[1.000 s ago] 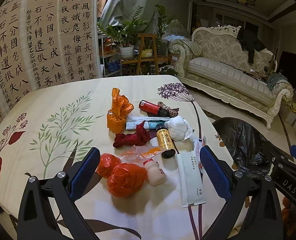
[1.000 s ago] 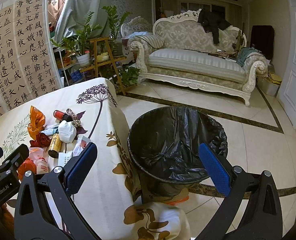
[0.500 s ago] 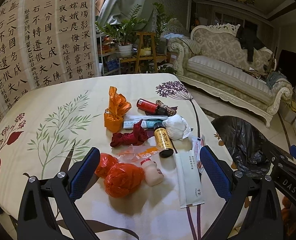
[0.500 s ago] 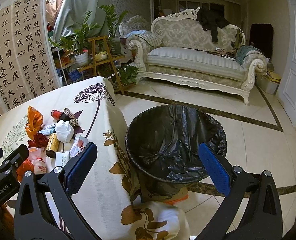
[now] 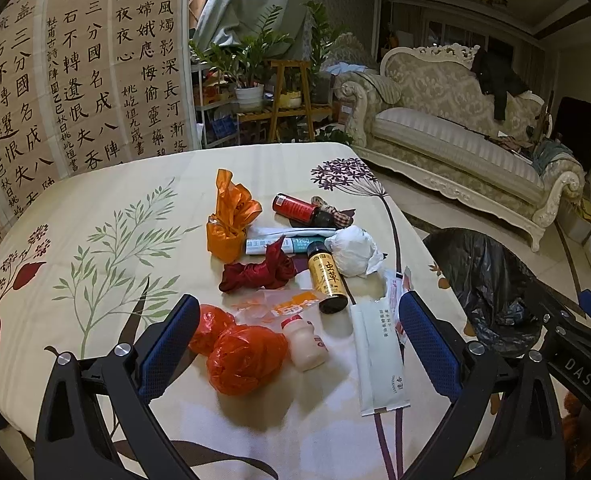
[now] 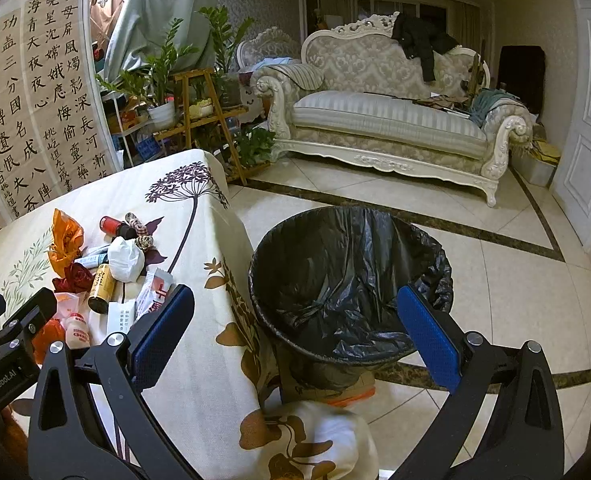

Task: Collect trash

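Both tongs gaping, empty | bin (image 6: 351, 280): black liner only

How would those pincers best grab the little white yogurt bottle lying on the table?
Probably across the small yogurt bottle's narrow waist, the left gripper coming from above. It lies on its side, cap pointing away, the red bag close on its left, so the fingers should straddle it carefully.
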A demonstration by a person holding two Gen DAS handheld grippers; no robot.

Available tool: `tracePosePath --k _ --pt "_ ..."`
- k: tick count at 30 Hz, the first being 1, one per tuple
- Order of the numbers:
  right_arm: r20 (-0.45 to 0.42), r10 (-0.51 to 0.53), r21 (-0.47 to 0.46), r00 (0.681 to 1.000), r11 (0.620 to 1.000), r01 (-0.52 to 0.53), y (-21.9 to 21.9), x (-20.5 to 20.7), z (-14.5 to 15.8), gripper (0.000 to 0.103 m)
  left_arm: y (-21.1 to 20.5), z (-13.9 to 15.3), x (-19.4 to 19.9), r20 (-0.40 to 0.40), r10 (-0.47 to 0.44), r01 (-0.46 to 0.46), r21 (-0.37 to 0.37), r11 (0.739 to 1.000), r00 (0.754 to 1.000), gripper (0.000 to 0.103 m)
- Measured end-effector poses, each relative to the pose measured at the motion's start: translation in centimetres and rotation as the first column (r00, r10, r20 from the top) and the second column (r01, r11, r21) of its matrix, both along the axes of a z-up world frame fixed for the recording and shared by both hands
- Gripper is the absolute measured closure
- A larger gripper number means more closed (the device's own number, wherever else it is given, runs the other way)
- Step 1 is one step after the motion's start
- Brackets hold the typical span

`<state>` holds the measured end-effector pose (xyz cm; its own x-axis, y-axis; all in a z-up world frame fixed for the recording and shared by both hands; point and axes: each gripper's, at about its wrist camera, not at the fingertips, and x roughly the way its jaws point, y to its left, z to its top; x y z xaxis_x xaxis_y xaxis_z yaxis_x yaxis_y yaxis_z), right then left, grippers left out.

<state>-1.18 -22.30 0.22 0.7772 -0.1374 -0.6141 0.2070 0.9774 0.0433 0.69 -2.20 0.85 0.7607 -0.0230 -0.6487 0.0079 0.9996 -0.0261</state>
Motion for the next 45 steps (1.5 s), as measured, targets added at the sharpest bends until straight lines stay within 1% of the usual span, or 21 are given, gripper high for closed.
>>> tracePosePath --k 9,11,13,14,15,17,20,24,26,29,31,33,36,38,39,42,45 --pt "-0.015 0.008 0.007 1.000 1.000 -0.008 0.3 0.2 -0.2 0.005 2.0 -0.2 0.0 -0.036 0.014 -0.014 0.002 1.000 0.999 0.007" --pt "-0.020 0.018 0.012 1.000 1.000 -0.018 0.6 0.2 -0.2 0.010 2.7 -0.3 -0.2 -0.041 0.020 -0.020 0.002 1.000 0.999 0.007" --pt "-0.030 0.030 0.015 0.999 0.999 -0.030 0.9 0.4 -0.4 0.017 3.5 -0.5 -0.5 -0.050 0.033 -0.033 0.007 0.999 0.998 0.013" --pt "-0.036 0.041 0.019 0.999 0.999 -0.040 1.2 0.5 -0.5 0.018 3.9 -0.6 -0.5 -0.058 0.039 -0.039 0.009 0.999 0.998 0.027" --pt "-0.038 0.046 0.022 0.998 0.999 -0.045 1.3 0.5 -0.6 0.018 4.5 -0.9 -0.6 -0.079 0.046 -0.046 0.007 0.999 0.996 0.035" --pt "-0.045 0.060 0.024 0.997 0.998 -0.059 1.8 0.7 -0.8 0.018 5.6 -1.3 -0.7 -0.105 0.059 -0.060 -0.012 0.998 0.993 0.035" --pt "-0.055 0.079 0.028 0.995 0.997 -0.077 2.5 0.9 -1.1 0.018 6.7 -1.4 -1.0 -0.103 0.080 -0.081 0.001 0.997 0.991 0.035" --pt "-0.060 0.088 0.033 0.994 0.996 -0.086 2.9 1.2 -1.1 0.018 7.1 -1.4 -1.3 -0.097 0.080 -0.081 -0.003 0.997 0.992 0.035" --pt "-0.060 0.089 0.035 0.994 0.996 -0.087 3.0 1.3 -1.1 0.018 7.3 -1.6 -1.2 -0.109 0.076 -0.077 -0.004 0.997 0.991 0.034" --pt "-0.061 0.093 0.032 0.994 0.995 -0.091 3.1 1.2 -1.0 0.018 7.7 -1.8 -0.8 -0.139 0.072 -0.079 -0.048 0.996 0.988 0.034" --pt "-0.063 0.094 0.032 0.994 0.995 -0.092 3.1 1.3 -1.1 0.018 7.4 -1.5 -0.7 -0.139 0.066 -0.075 -0.063 0.995 0.988 0.031" --pt "-0.065 0.094 0.034 0.993 0.995 -0.092 3.1 1.4 -1.2 0.018 6.8 -1.4 -0.8 -0.128 0.057 -0.065 -0.063 0.996 0.990 0.024" --pt "-0.063 0.096 0.032 0.993 0.995 -0.094 3.1 1.4 -1.1 0.018 5.9 -1.5 -0.5 -0.120 0.050 -0.056 -0.042 0.998 0.992 0.023" --pt "-0.064 0.095 0.032 0.993 0.995 -0.093 3.1 1.4 -1.1 0.018 5.5 -2.4 0.2 -0.131 0.070 -0.069 0.017 0.997 0.989 0.023" --pt "-0.064 0.097 0.034 0.993 0.995 -0.095 3.2 1.4 -1.2 0.018 5.5 -2.8 0.4 -0.149 0.071 -0.067 0.029 0.997 0.986 0.023" --pt "-0.063 0.105 0.036 0.992 0.994 -0.103 3.4 1.4 -1.2 0.018 6.0 -3.2 0.4 -0.174 0.071 -0.068 0.022 0.997 0.982 0.023" --pt "-0.064 0.117 0.044 0.991 0.993 -0.114 3.7 1.4 -1.3 0.018 6.7 -3.2 -0.2 -0.177 0.079 -0.072 0.047 0.996 0.981 0.023"
